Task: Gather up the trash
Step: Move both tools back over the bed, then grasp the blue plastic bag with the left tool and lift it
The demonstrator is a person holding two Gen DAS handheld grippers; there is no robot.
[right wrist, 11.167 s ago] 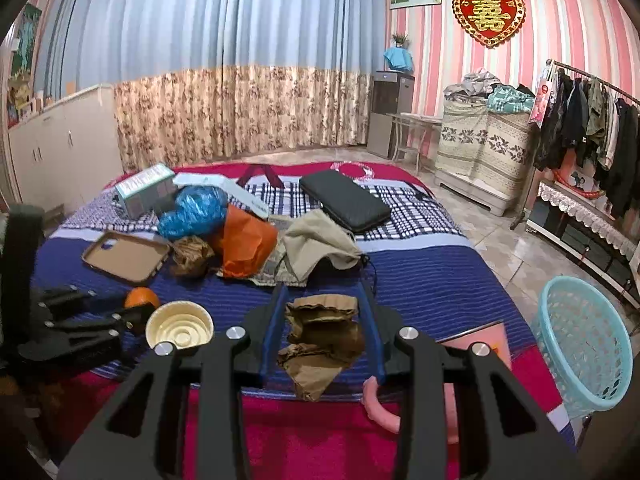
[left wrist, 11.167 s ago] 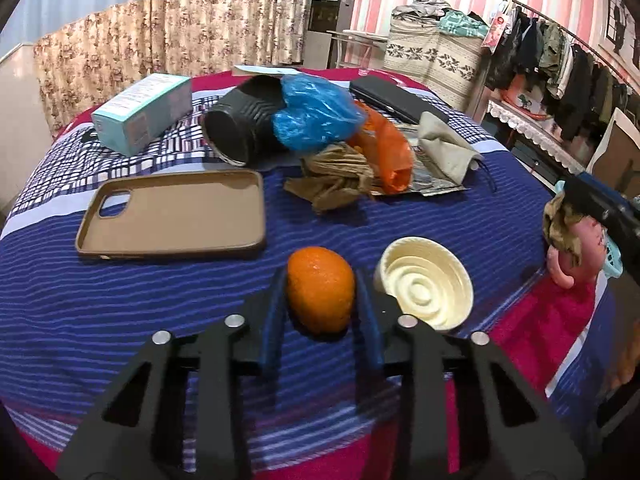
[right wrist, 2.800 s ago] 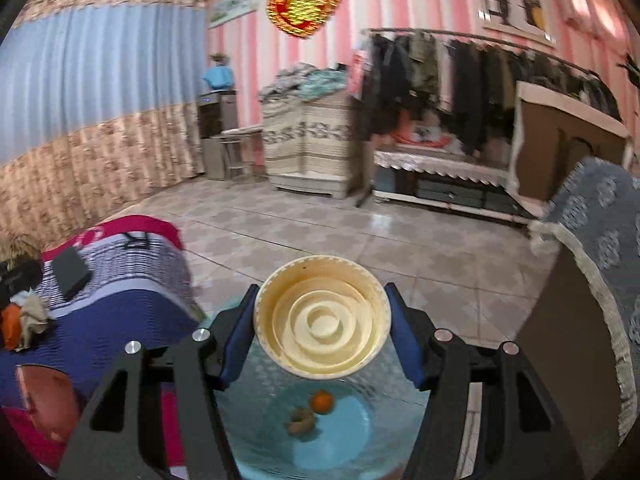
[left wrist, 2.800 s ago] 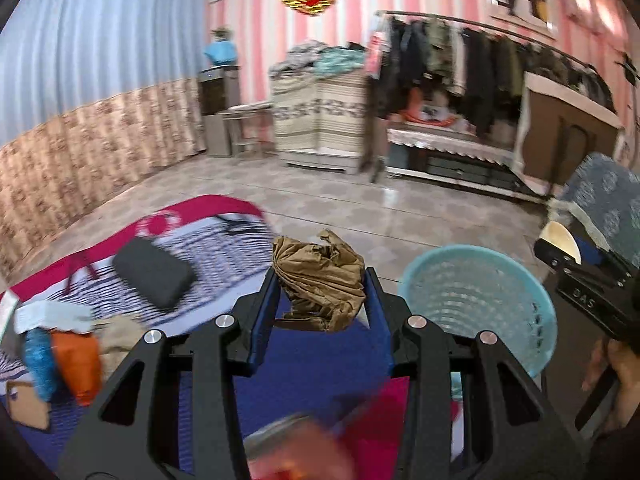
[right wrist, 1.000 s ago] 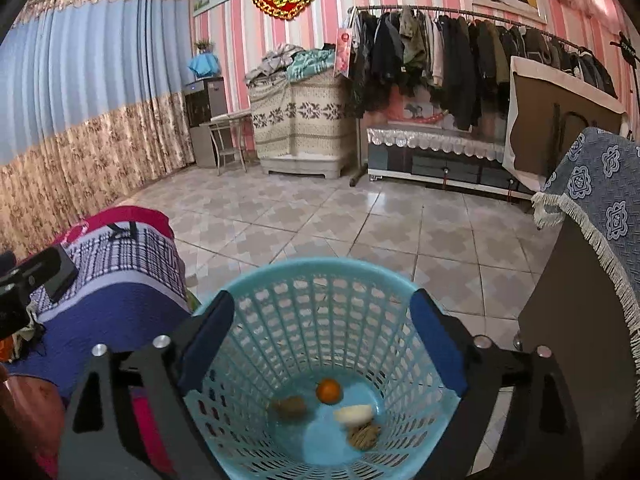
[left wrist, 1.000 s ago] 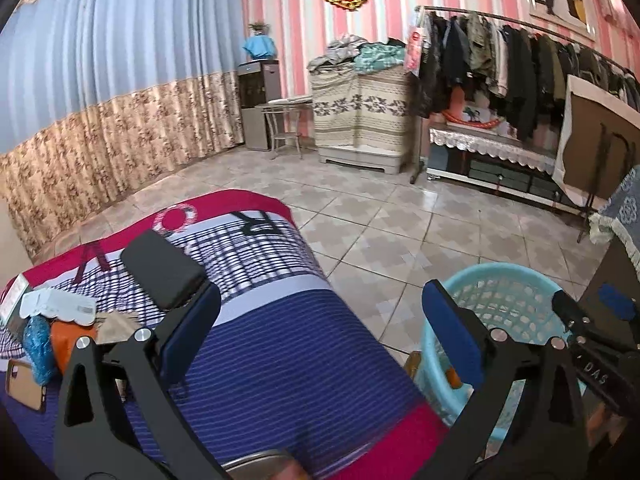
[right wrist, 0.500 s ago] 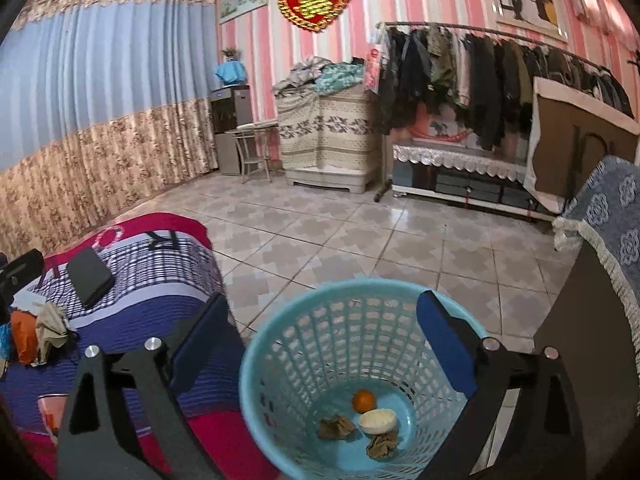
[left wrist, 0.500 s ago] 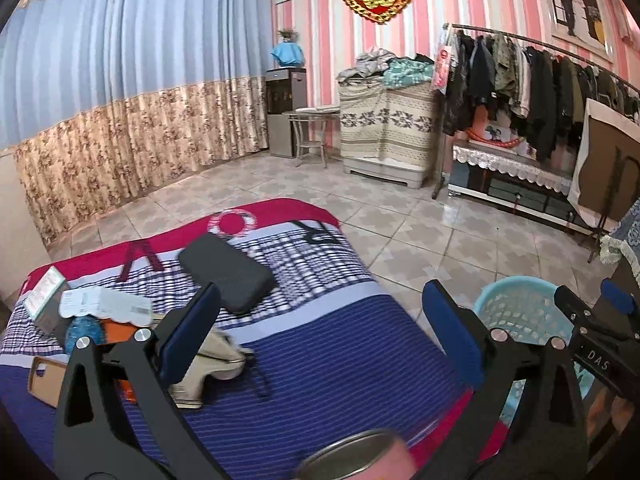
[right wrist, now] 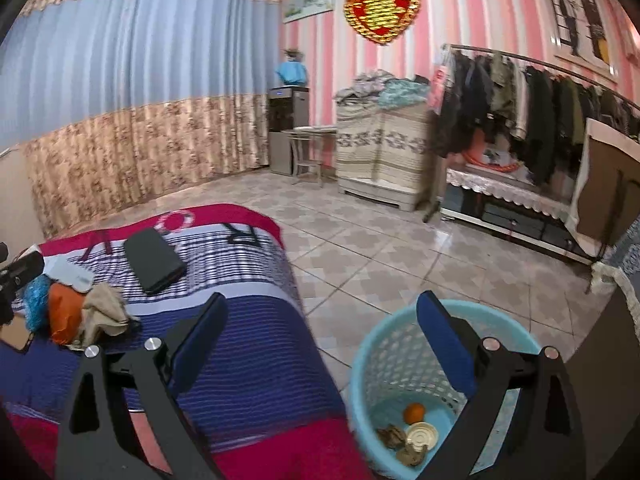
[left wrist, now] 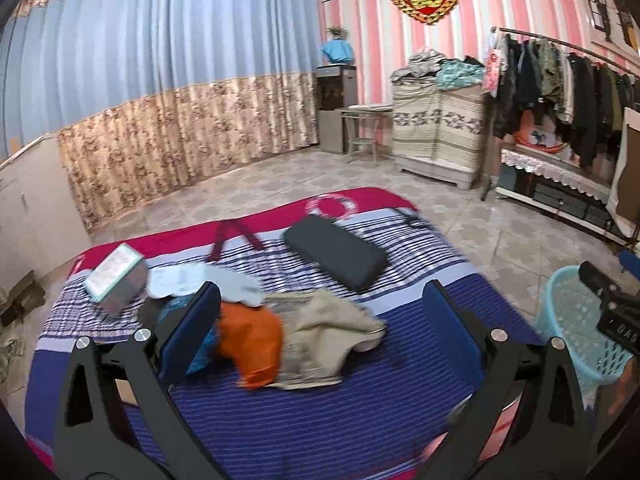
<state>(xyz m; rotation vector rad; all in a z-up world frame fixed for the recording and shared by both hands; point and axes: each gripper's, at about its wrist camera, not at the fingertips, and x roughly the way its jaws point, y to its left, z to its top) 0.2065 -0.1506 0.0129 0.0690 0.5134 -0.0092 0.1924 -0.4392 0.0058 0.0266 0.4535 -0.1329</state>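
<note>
My left gripper [left wrist: 320,320] is open and empty, held above the striped bed cover [left wrist: 360,420]. Under it lie an orange plastic bag [left wrist: 252,340], a blue plastic bag [left wrist: 176,306] mostly hidden by the left finger, and a beige cloth [left wrist: 324,328]. My right gripper [right wrist: 320,340] is open and empty, held over the bed's edge and the light blue basket [right wrist: 384,344]. The basket holds an orange [right wrist: 413,413], a cream lid [right wrist: 422,435] and two brown crumpled wads [right wrist: 392,436]. The basket [left wrist: 568,320] shows at the right of the left wrist view, partly behind the other gripper.
A black flat case [left wrist: 336,256], a teal box [left wrist: 116,280] and white paper [left wrist: 188,280] lie on the bed. A brown phone case [right wrist: 14,334] peeks out at the left. Tiled floor [right wrist: 380,248] lies beyond the bed, with a clothes rack [right wrist: 540,100] along the striped wall.
Both grippers have swung left, from the basket toward the bed. The pile of bags and cloth now lies between my left fingers. The basket has slid to the right in both views.
</note>
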